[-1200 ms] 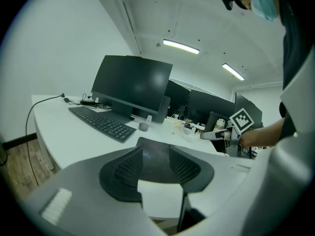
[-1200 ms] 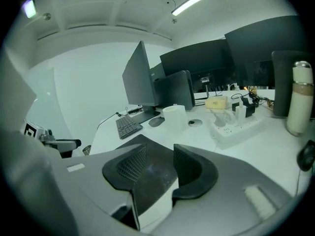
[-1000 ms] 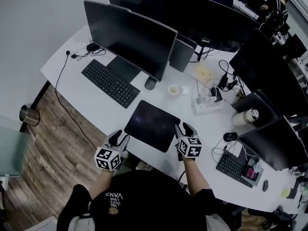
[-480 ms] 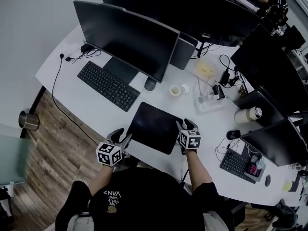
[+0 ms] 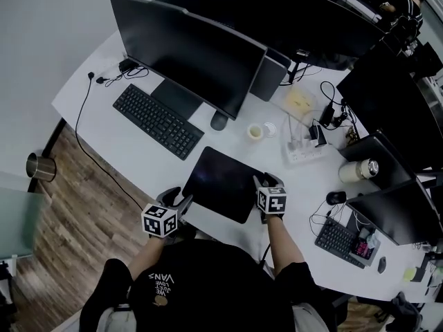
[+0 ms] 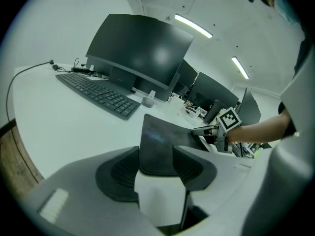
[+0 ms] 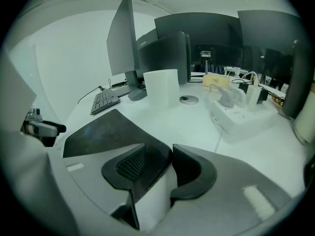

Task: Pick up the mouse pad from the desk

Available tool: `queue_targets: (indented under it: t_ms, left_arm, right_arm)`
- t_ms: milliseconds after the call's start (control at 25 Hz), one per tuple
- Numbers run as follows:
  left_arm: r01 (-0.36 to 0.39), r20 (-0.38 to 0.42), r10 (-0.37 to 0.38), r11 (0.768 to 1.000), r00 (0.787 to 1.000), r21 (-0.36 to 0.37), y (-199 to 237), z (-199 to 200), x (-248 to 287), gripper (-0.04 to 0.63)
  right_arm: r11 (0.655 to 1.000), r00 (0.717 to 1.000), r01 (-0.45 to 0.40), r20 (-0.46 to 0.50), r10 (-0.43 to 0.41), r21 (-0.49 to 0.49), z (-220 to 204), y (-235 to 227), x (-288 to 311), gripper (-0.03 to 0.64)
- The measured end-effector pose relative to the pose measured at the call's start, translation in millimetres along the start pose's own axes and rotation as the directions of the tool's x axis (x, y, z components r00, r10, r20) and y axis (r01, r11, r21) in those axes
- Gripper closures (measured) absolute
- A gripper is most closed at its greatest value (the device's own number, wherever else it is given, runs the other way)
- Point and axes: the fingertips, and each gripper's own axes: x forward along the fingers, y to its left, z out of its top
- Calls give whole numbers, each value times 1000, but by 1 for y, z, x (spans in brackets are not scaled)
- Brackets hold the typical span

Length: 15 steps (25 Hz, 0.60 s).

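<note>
The dark mouse pad (image 5: 221, 183) lies flat on the white desk (image 5: 142, 159), in front of the monitor. My left gripper (image 5: 183, 201) is at the pad's near left corner. In the left gripper view the mouse pad's (image 6: 160, 141) near edge reaches in between the jaws of the left gripper (image 6: 156, 162), which are opening and do not press on it. My right gripper (image 5: 266, 182) sits at the pad's right corner. In the right gripper view, that corner of the mouse pad (image 7: 98, 132) runs between the wide jaws of the right gripper (image 7: 170, 162), ungripped.
A black keyboard (image 5: 156, 120) and a large monitor (image 5: 187, 50) stand behind the pad, with a mouse (image 5: 218, 121) and a tape roll (image 5: 255, 131). To the right are a white power strip (image 5: 304, 151) and a metal tumbler (image 5: 356, 169). The desk edge runs just behind both grippers.
Both grippers have sunk slightly toward the desk and closed in on the pad's near corners. The pad lies where it was.
</note>
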Motion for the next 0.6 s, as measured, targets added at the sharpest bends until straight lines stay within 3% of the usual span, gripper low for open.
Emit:
queue_targets:
  t_ms: [120,280,440,600]
  left_arm:
    - [1,-5,-1,1000,1000,-14,-1,-4,1,410]
    - [-9,-10,9,1000,1000,-23,-1,-6,2,408]
    - [-55,-26,54,998,998,-18,6,-6,1,402]
    - [-95,-96,94,995,991,-5,7,-15,5,394]
  right_arm:
    - [1000,1000,-15,-4,15,0,0,3,0,460]
    - [999,999,-48,-10,48,-4,0,11,0,546]
    - [998,998,-56,0,56,0,2,15,-2,564]
    - [999,999,-51,11,51,-4,4,17,-5,568]
